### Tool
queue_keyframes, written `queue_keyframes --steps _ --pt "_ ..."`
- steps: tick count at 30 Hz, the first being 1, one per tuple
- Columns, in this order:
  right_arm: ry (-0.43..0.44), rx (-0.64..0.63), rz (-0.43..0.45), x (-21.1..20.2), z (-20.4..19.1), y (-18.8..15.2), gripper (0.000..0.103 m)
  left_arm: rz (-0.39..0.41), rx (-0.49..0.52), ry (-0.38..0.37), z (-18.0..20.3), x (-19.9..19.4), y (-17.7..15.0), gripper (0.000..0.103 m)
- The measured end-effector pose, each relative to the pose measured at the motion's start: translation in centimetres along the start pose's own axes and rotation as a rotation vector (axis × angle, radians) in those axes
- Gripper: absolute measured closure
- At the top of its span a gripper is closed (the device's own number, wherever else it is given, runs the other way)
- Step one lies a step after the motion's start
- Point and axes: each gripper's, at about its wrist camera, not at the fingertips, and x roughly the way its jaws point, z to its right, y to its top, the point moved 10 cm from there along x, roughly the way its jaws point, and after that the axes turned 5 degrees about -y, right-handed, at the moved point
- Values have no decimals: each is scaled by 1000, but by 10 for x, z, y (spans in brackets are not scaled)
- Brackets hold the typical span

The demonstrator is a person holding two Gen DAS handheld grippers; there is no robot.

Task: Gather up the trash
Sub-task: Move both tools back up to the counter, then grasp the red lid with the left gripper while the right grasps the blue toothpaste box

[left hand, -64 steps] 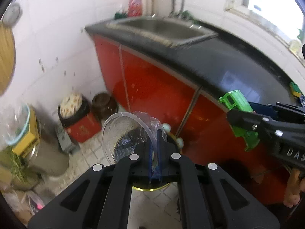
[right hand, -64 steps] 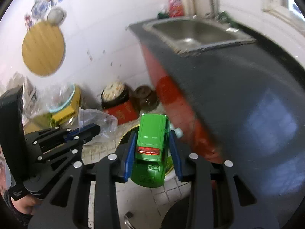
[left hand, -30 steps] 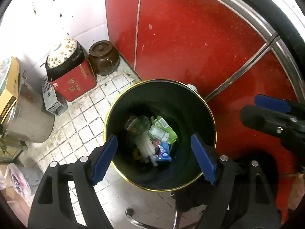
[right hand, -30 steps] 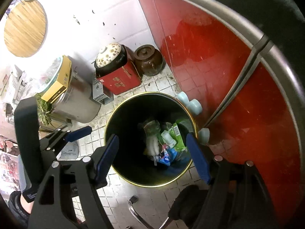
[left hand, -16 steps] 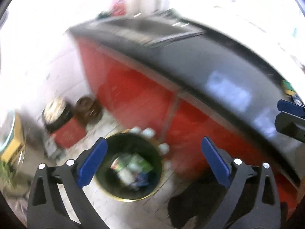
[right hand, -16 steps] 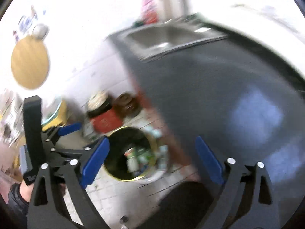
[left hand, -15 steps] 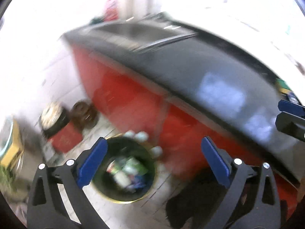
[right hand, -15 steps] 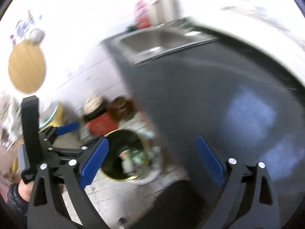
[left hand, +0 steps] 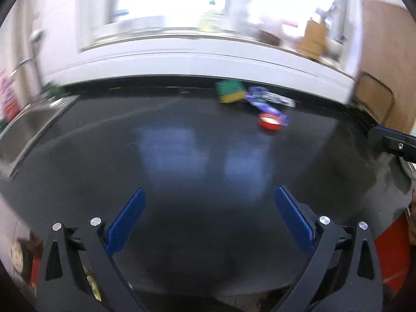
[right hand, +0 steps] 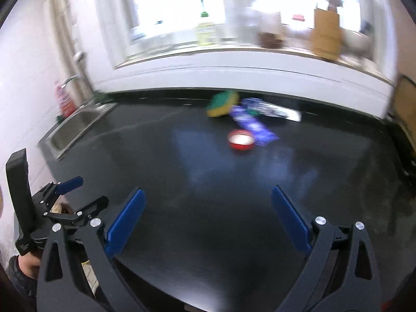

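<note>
Both loads are in the bin; your left tool [left hand: 209, 217] and right tool [right hand: 206, 217], just opened wide and empty, now face the bench [right hand: 208, 182]. Sponge [right hand: 221, 104], wrappers [right hand: 253, 126] and red cap [right hand: 241, 139] remain.

Both grippers point forward and downward, side by side. The left gripper [left hand: 209, 218] has its blue-padded jaws spread wide with nothing between them. The right gripper [right hand: 208, 217] is likewise spread wide and empty. A hand [right hand: 27, 264] grips the left gripper's handle.
</note>
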Motion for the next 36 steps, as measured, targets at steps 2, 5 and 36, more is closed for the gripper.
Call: queue_keyframes --steps 2,5,36 --pt "-20 19 -3 -3 27 -6 9 -13 39 -24 27 14 6 7" --pt "-21 31 -11 0 43 -12 9 -34 95 -42 54 30 10 7" --pt "5 -148 -240 201 99 35 9 -231 249 -113 94 252 95 55"
